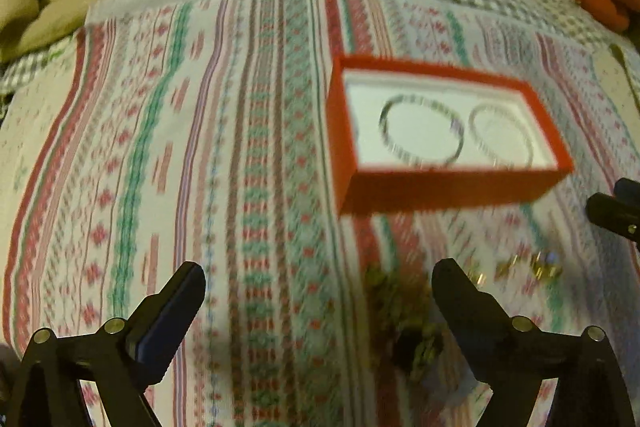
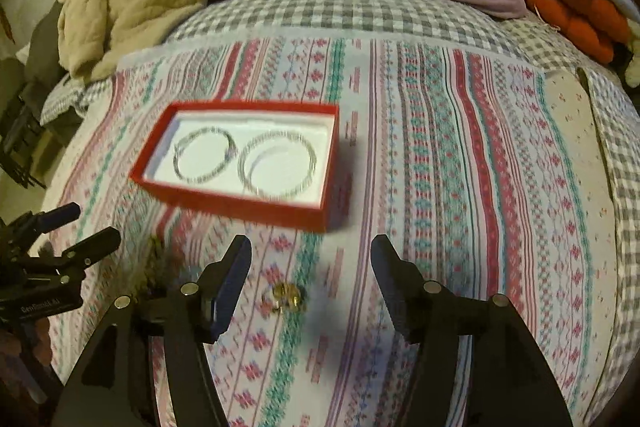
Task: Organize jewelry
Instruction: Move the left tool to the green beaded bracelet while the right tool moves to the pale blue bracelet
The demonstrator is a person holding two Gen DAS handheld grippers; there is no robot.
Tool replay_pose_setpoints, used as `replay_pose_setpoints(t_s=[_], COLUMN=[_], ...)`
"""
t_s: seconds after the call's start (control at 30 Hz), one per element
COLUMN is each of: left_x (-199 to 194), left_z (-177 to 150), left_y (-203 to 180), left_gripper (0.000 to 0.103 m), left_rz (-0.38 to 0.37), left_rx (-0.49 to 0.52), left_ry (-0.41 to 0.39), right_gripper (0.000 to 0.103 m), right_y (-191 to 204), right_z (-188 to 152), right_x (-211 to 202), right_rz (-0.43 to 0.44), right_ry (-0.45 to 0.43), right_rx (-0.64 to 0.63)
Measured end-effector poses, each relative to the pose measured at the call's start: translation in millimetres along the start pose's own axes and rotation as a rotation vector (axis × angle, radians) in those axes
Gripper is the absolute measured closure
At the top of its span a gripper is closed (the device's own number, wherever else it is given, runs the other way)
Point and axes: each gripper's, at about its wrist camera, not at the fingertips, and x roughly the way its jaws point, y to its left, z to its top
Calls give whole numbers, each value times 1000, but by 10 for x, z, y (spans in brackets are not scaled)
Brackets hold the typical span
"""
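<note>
Fingers (image 1: 192, 291) of both grippers spread wide, holding nothing.
Red box (image 2: 240, 205) on the bed holds two bracelets (image 2: 204, 159) side by side.

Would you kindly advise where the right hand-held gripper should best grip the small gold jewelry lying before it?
Probably from above, across the small gold jewelry: it lies low on the striped cloth, between the open right hand-held gripper fingers. Blur hides finer shape.

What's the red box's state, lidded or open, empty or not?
Open, not empty. The red box shows no lid; its white inside is exposed, with two bracelets lying side by side in it.
</note>
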Motion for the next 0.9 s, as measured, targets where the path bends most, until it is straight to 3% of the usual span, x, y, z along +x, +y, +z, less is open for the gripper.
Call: replay_pose_setpoints(t_s=[0.23,0.63,0.7,0.9], left_x=[105,136,136,149], left_z=[-372,-556,-538,-446], left_y=[36,58,39,-120], left_gripper=[8,8,10,36], left_rz=[-54,-165,-205,-303], left_rx=[54,58,47,55], left_ry=[38,43,46,53], right_gripper=[36,36,36,36], right_y=[-47,-21,3,80], right_z=[-376,-526,-524,-508], right_x=[201,368,389,372], right_rz=[3,-52,-65,-42], right_ry=[102,128,125,121], right_rx=[39,-25,-40,-38])
